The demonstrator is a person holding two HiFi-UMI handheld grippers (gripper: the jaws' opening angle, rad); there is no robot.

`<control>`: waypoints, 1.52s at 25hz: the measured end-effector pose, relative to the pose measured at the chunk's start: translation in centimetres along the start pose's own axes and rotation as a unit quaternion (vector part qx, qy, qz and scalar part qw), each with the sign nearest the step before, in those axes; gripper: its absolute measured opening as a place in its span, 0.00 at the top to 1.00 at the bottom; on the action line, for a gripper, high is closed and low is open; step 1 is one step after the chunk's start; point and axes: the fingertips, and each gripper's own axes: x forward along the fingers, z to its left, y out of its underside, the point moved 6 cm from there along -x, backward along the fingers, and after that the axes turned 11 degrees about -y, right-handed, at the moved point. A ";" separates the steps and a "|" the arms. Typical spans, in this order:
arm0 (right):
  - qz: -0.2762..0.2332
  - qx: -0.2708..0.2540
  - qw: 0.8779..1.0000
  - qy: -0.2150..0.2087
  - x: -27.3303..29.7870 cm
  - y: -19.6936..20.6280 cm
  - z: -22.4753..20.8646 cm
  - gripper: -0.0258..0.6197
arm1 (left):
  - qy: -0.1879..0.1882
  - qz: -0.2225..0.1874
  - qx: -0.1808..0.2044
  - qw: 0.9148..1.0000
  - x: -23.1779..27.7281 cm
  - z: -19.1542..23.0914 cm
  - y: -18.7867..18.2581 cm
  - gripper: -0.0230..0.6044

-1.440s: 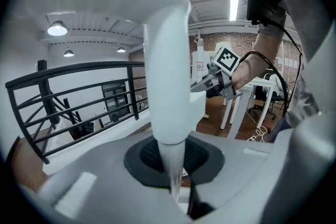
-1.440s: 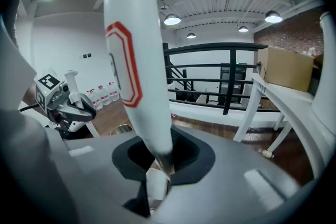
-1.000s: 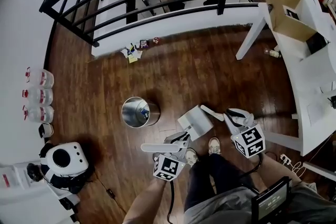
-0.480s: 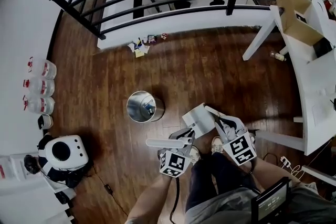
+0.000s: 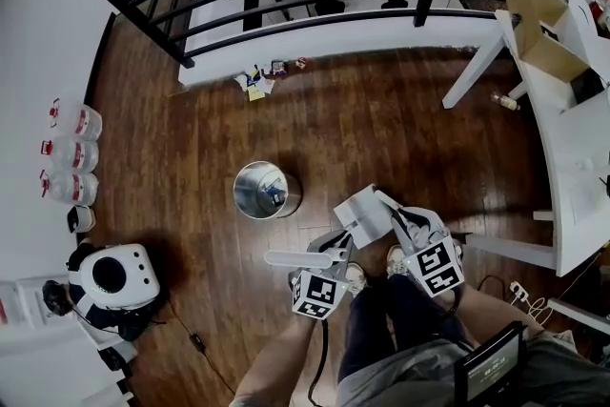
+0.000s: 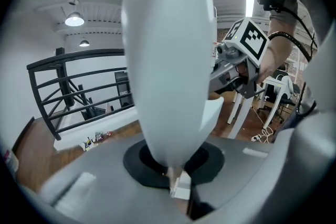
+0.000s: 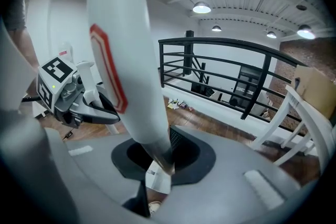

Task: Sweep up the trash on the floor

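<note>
A small pile of trash [image 5: 255, 81] lies on the wood floor at the foot of the black railing; it also shows as trash [image 6: 94, 139] and trash [image 7: 178, 105] in the gripper views. My left gripper [image 5: 334, 248] [image 6: 176, 186] is shut on the long handle of a white dustpan [image 5: 362, 214], whose pan is in front of my feet. My right gripper [image 5: 410, 224] [image 7: 157, 173] is shut on a white brush handle [image 7: 123, 60] with a red label, close beside the pan. The bristles are hidden.
A round metal bin [image 5: 264, 190] stands left of the dustpan. Plastic jugs [image 5: 71, 157] and a white appliance [image 5: 112, 276] line the left wall. A white table [image 5: 572, 138] with a cardboard box [image 5: 548, 29] fills the right; a bottle [image 5: 502, 100] lies by its leg.
My right gripper has swung left with the brush handle, up against the dustpan. The left gripper has shifted slightly right. Both grips are unchanged.
</note>
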 end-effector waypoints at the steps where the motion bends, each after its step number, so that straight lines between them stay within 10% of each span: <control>1: -0.001 0.001 1.000 0.001 -0.1 0.0 -0.1 0.87 | -0.001 0.000 0.000 1.000 -0.1 0.1 0.1 0.93; 19: -0.005 0.006 1.000 0.003 -0.7 0.3 -0.4 0.87 | -0.025 0.007 -0.021 0.999 -1.3 1.7 2.0 0.93; 38: -0.013 0.051 0.998 0.019 -3.6 2.1 -3.3 0.86 | -0.011 0.022 -0.049 0.999 -3.3 0.8 2.9 0.63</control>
